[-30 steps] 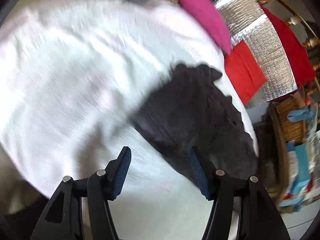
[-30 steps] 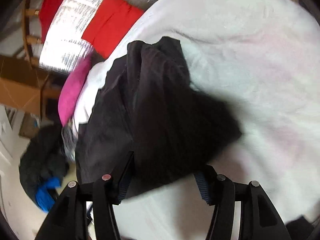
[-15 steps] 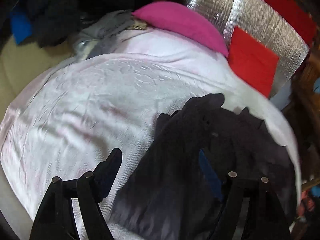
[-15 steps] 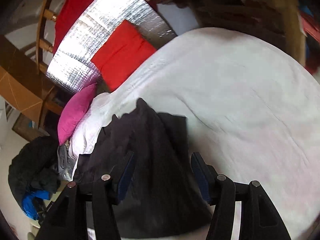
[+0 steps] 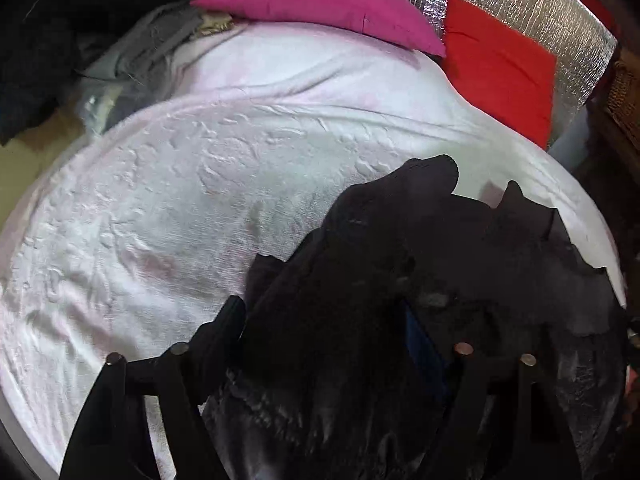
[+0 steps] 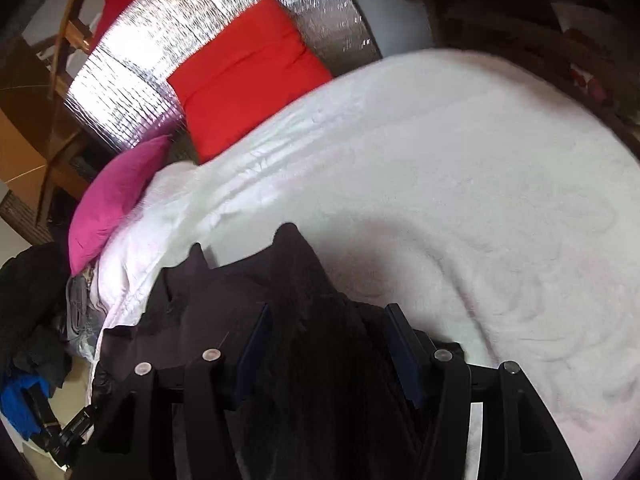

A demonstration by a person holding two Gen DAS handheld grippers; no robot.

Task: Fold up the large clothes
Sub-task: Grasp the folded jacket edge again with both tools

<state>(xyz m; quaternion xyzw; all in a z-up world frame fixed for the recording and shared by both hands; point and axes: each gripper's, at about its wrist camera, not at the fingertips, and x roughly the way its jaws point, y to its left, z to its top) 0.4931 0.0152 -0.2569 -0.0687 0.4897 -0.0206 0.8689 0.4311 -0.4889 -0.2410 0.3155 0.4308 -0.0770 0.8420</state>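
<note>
A crumpled black garment (image 5: pixel 400 320) lies heaped on the near part of a bed covered with a white blanket (image 5: pixel 200 200), as both hand-held grippers arrive over it. A second ago the garment lay farther off in each wrist view, with bare blanket between the jaws; now its dark folds fill the gap of both.

The left gripper (image 5: pixel 324 332) straddles the near edge of the heap, and its jaws are closing around the cloth, though whether the pads already press on it cannot be told. The jaws of the right gripper (image 6: pixel 328 344) stand apart, with a ridge of the fabric rising between them, not visibly pinched.

A pink pillow (image 5: pixel 320 0) and a red cushion (image 5: pixel 500 68) sit against silver insulating foil (image 6: pixel 160 60) at the far side of the bed.

The garment looks bunched, not spread, so folding has likely not begun; a grasp at two edges to lift and flatten it seems the step in hand.
</note>
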